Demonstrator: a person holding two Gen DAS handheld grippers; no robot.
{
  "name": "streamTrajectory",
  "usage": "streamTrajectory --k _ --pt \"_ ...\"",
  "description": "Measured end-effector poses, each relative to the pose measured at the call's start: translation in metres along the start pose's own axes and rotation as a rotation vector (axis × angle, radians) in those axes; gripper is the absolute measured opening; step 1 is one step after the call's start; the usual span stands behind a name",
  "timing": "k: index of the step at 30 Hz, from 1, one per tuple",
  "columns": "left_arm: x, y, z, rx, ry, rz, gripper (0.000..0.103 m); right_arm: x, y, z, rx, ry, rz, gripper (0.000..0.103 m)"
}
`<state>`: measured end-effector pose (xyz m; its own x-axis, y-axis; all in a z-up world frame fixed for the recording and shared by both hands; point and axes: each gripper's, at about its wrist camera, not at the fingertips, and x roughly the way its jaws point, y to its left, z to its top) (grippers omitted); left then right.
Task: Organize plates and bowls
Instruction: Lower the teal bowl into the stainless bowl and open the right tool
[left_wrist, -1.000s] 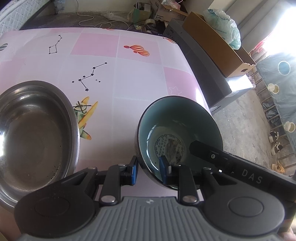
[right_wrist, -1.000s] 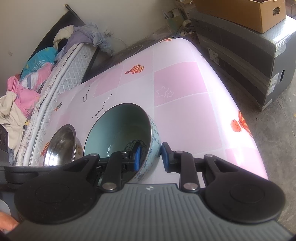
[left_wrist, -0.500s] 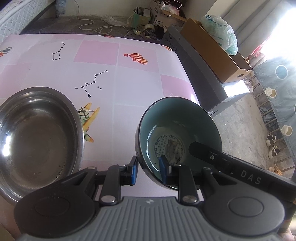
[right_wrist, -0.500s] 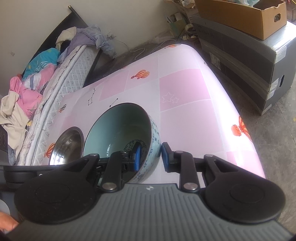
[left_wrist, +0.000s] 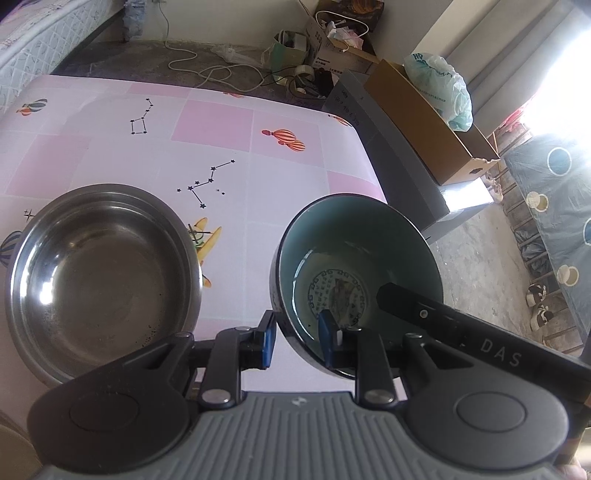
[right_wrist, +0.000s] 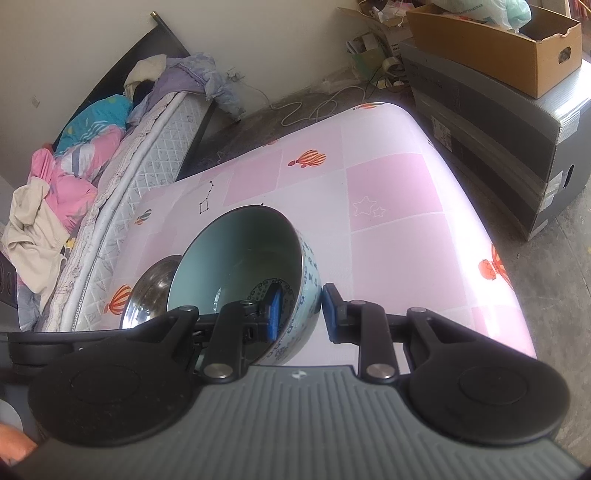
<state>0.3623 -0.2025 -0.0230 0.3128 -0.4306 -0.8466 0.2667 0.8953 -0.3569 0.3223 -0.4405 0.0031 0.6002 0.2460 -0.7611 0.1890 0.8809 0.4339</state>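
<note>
Gripping ceramic bowl (left_wrist: 373, 236), both tools.

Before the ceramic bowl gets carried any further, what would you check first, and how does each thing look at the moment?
1. Left gripper pinches the rim of the teal-lined ceramic bowl with blue pattern, one pad inside, one outside: ok.
2. Right gripper pinches the opposite rim the same way: ok.
3. Bowl clear of the pink patterned tablecloth: appears lifted, ok.
4. Bowl level: tilted in the right wrist view, not ok.
5. Round stainless steel bowl empty, ready to receive: ok.
6. Bowl's underside free of snags: cannot tell.
</note>
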Motion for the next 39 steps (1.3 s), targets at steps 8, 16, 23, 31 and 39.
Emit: streamTrajectory --k 8,16,23,31,39 --pt "-0.031 0.036 -0.002 -0.056 -0.037 0.015 0.024 0.000 0.041 0.000 -0.035 0.018 0.035 0.024" --pt "-0.063 0.094 -0.001 -0.125 -0.078 0.074 0.024 0.025 0.107 -0.006 -0.090 0.069 0.093 0.024" --pt "-0.055 0.139 0.002 -0.176 -0.070 0.128 0.025 0.072 0.150 -0.012 -0.124 0.133 0.116 0.024" --pt "-0.021 0.163 0.000 -0.198 -0.019 0.135 0.026 0.121 0.156 -0.023 -0.162 0.184 0.069 0.024" --pt "-0.016 0.163 0.001 -0.177 -0.016 0.120 0.033 0.137 0.155 -0.025 -0.205 0.177 0.030 0.024"
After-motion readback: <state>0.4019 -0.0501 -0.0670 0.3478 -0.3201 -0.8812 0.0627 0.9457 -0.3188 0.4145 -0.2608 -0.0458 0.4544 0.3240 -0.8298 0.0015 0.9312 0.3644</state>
